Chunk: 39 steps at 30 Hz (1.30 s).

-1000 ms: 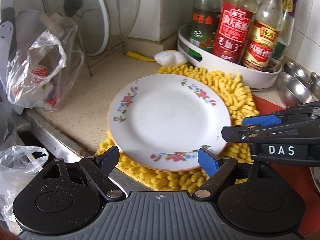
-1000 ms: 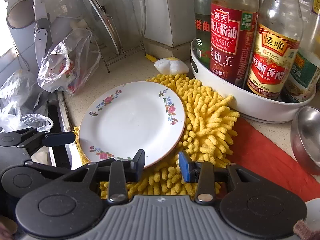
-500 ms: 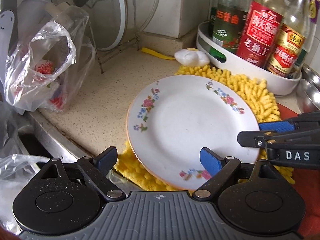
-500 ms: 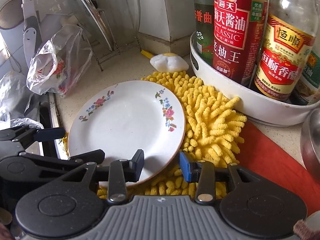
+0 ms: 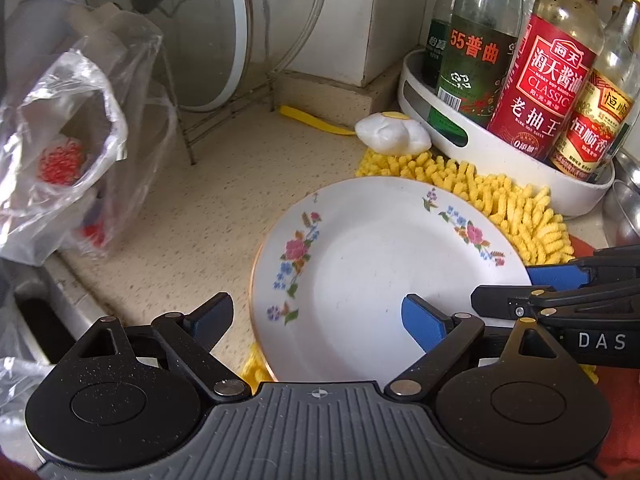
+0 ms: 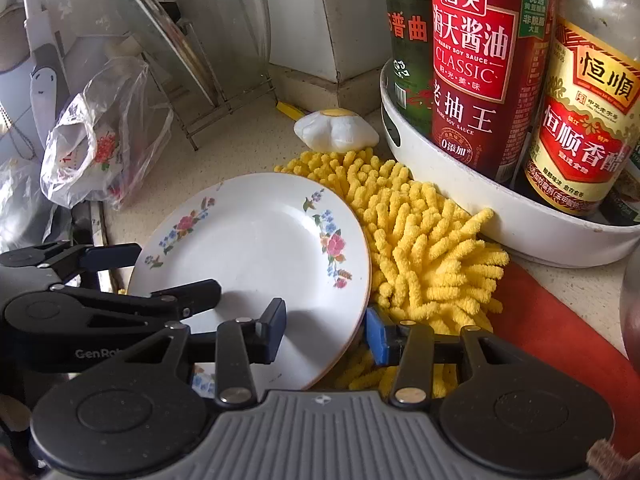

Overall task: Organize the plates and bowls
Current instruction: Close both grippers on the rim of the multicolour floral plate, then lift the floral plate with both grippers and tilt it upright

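Low in the right wrist view, the right gripper (image 6: 325,330) straddles the near rim of the flowered plate (image 6: 256,248), one finger over the white face and the other below the edge against the yellow mat (image 6: 420,256); the fingers stand apart and I cannot tell whether they have bitten yet. A second ago the plate lay flat and centred on the mat. Now it sits off the mat's left side, its left edge out over the speckled counter (image 5: 208,200) and seemingly lifted (the shadow under that rim suggests a tilt). The left gripper (image 5: 318,318) hangs spread wide at the bottom of its frame, one finger over the plate, holding nothing. So the plate is coming off the mat, probably the start of moving it to wherever the dishes get stacked. Bottles in the white tray (image 6: 500,216) stand close at right, well worth clearing.
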### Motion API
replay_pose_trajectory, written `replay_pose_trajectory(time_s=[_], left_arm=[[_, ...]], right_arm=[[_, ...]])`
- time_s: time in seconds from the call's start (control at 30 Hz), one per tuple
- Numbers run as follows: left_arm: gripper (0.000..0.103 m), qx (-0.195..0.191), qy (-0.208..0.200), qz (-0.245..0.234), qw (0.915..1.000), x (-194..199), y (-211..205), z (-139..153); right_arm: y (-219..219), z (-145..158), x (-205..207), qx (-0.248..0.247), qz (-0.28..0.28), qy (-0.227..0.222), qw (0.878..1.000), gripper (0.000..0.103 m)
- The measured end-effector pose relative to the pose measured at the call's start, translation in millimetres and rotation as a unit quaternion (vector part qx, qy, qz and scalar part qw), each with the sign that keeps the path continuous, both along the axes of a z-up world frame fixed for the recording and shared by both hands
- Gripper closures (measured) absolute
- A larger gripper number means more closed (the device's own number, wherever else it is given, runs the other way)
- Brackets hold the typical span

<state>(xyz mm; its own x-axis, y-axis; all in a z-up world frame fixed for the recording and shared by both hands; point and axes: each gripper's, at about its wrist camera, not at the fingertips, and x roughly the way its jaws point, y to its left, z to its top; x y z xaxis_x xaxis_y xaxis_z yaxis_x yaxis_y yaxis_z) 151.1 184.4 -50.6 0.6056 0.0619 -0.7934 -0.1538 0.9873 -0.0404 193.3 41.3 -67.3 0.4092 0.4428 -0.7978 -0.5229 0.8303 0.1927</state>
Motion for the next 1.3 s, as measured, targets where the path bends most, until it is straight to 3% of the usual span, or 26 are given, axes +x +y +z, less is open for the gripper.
replay_pose_trajectory(time_s=[0.17, 0.27, 0.53, 0.67, 0.83, 0.93, 1.3], left_arm=[[0.006, -0.018, 0.000, -0.006, 0.9998, 11.6, 2.2, -3.9], [0.010, -0.027, 0.001, -0.009, 0.9996, 12.7, 0.0, -4.1], [0.010, -0.046, 0.001, -0.030, 0.9985, -10.8, -17.6, 3.4], [0.009, -0.044, 0.000, -0.065, 0.9970, -19.1, -30.8, 0.7], [0.003, -0.022, -0.004, -0.087, 0.9960, -13.9, -37.7, -7.3], [0.000, -0.025, -0.010, -0.101, 0.9945, -10.8, -36.2, -11.2], [0.001, -0.021, -0.017, -0.088, 0.9957, -14.2, -41.1, -5.1]], right_arm=[[-2.3, -1.2, 9.3, 0.015, -0.007, 0.018, 1.000, 0.062], [-2.8, -2.0, 11.1, 0.020, -0.010, 0.018, 1.000, 0.062], [-25.3, 8.6, 1.2, 0.043, -0.022, 0.045, 0.998, 0.066], [-44.9, 16.4, -10.0, 0.052, -0.035, 0.047, 0.997, 0.066], [-50.6, 3.9, -10.6, 0.041, -0.047, 0.045, 0.997, 0.067], [-48.6, 2.5, -10.1, 0.044, -0.045, 0.043, 0.997, 0.062], [-42.9, 5.8, -13.5, 0.038, -0.062, 0.034, 0.997, 0.063]])
